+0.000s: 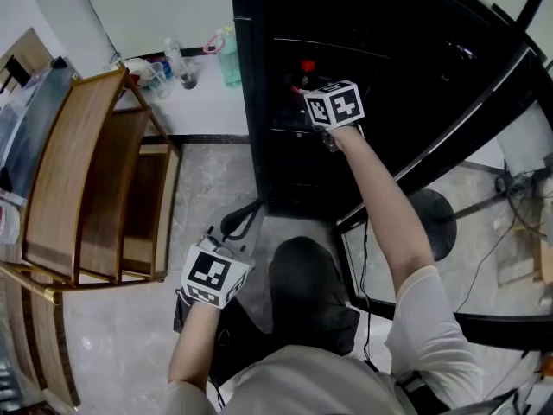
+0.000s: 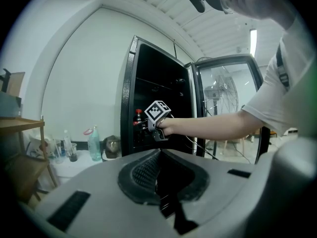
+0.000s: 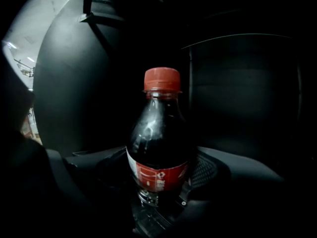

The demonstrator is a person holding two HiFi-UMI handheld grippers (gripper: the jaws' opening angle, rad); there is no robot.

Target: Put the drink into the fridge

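Far left, a wooden shelf unit (image 1: 86, 171) stands on the pale stone floor. Beside it is a low white worktop (image 1: 203, 115) against the wall, carrying a clear bottle (image 1: 176, 59), a blue-green bottle (image 1: 230, 57) and some small clutter too blurred to name. The left gripper (image 2: 161, 175) is held low in front of the person, well short of the fridge and pointing roughly level toward it; its fingers are together with nothing between them. The fridge (image 1: 259, 85) is black, unlit inside, with its glass door (image 1: 449, 137) swung wide to the right. The right gripper (image 3: 158, 177) reaches in through the opening on an outstretched arm. The drink (image 3: 159, 133), a dark cola bottle with a red cap (image 3: 162, 79) and red label, stands upright between the fingers, inside the fridge compartment. The fingers are spread wide around the bottle at label height and appear clamped on it. The interior is too dark to tell whether its base rests on a shelf.
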